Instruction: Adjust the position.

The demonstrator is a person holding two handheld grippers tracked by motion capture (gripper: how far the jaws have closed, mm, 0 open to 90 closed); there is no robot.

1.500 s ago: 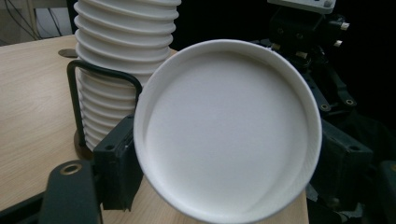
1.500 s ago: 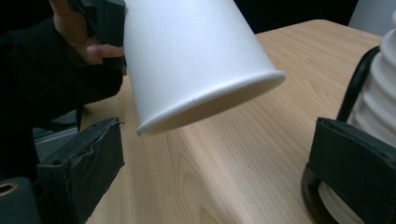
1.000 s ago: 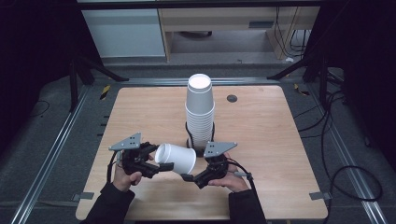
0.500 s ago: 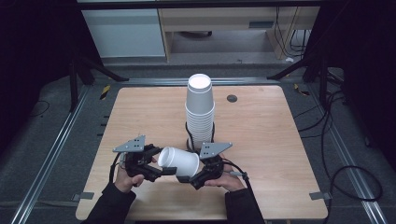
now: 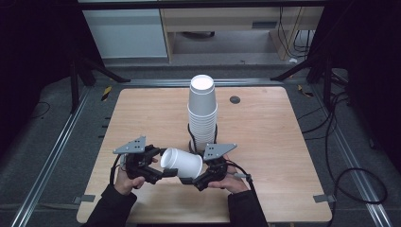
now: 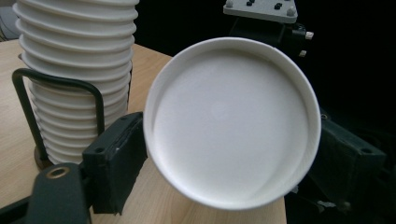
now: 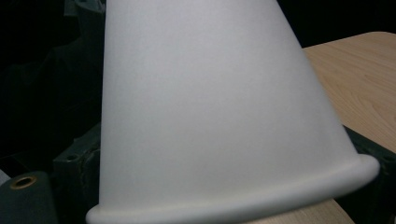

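Observation:
A single white paper cup (image 5: 183,163) lies on its side above the table's front edge, base to the left, held between both grippers. My left gripper (image 5: 162,173) has its jaws against both sides of the cup's closed base (image 6: 231,126), which faces its camera. My right gripper (image 5: 191,180) grips the wider rim end, and the cup's wall (image 7: 210,93) and rolled rim rise between its jaws. A tall stack of white cups (image 5: 202,111) stands upside down in a black wire holder (image 6: 28,79) just behind the grippers.
The wooden table (image 5: 274,142) has a small dark round hole (image 5: 235,99) at the back right. Metal rails and cables run along the floor on both sides. A person's hands and dark sleeves come in at the bottom.
The left gripper has moved right, closing in on the cup's base. The cup and right gripper have dropped slightly toward the front edge.

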